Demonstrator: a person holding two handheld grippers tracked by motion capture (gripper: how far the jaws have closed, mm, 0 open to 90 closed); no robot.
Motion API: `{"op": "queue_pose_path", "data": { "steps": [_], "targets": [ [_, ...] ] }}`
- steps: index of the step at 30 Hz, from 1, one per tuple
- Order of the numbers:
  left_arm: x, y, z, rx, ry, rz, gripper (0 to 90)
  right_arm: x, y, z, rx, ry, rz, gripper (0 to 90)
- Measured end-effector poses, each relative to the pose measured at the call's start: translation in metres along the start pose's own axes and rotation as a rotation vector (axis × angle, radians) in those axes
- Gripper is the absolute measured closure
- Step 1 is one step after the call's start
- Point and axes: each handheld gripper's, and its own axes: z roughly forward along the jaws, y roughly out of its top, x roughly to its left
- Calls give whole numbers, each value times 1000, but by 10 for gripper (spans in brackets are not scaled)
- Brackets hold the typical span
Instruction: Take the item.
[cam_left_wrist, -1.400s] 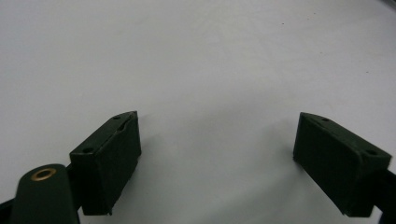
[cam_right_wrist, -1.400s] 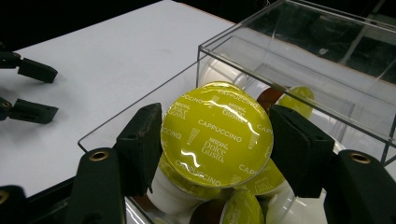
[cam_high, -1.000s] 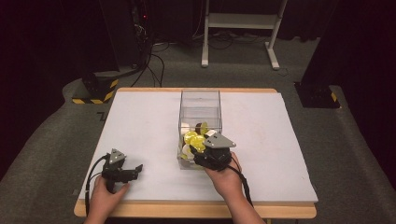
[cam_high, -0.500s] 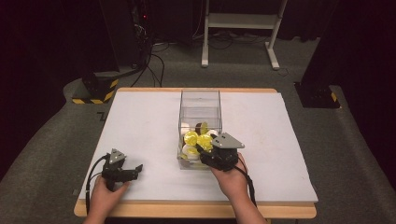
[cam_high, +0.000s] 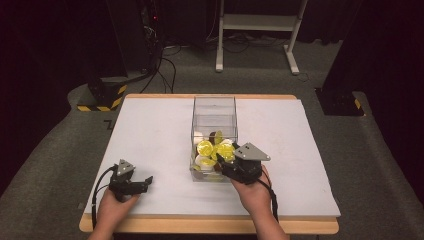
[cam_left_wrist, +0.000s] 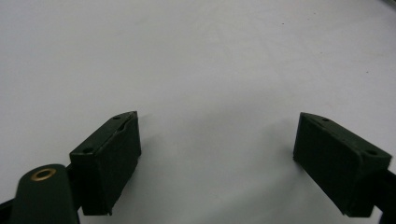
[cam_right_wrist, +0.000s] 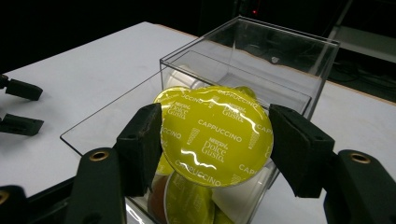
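Observation:
A clear plastic box (cam_high: 214, 107) stands mid-table and holds several yellow-lidded coffee capsules (cam_high: 205, 148). My right gripper (cam_high: 226, 159) is at the box's near right corner, shut on a yellow Cappuccino capsule (cam_right_wrist: 215, 135), which it holds above the box's near end (cam_right_wrist: 205, 70). Its two black pads (cam_right_wrist: 142, 140) press the capsule's rim from both sides. More capsules (cam_right_wrist: 189, 200) lie below it in the box. My left gripper (cam_high: 146, 182) rests near the table's front left, open, with bare white table (cam_left_wrist: 210, 93) between its pads (cam_left_wrist: 112, 158).
The white table top (cam_high: 150, 135) has a wooden front edge (cam_high: 210, 225). Beyond the table are a grey floor, cables, a white stand (cam_high: 255, 22) and yellow-black striped bases (cam_high: 105, 95). In the right gripper view the left gripper (cam_right_wrist: 18, 105) lies far off.
My right gripper has moved slightly right and back toward the person at the box's near corner, lifting the yellow capsule clear of the pile. The left gripper has stayed still.

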Motion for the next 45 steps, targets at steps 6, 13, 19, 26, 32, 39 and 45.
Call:
{"op": "queue_pose_path", "data": {
  "steps": [6, 13, 19, 26, 32, 39, 45],
  "targets": [
    [0, 0, 0, 0, -1, -1, 150, -6, -1, -8, -9, -21, 11, 380],
    [0, 0, 0, 1, -1, -2, 149, -16, -5, -15, -13, -52, 28, 380],
    [0, 0, 0, -1, -1, -8, 149, -24, -8, -19, -10, -79, 45, 380],
    [0, 0, 0, 0, -1, -2, 149, -34, -13, -21, -3, -109, 56, 380],
    [0, 0, 0, 0, -1, -1, 149, -43, -18, -22, 7, -130, 72, 381],
    [0, 0, 0, 1, -1, -1, 149, -55, -23, -25, 13, -162, 91, 381],
    [0, 0, 0, 1, -1, -1, 149, -64, -28, -26, 23, -183, 104, 380]
  ]
}}
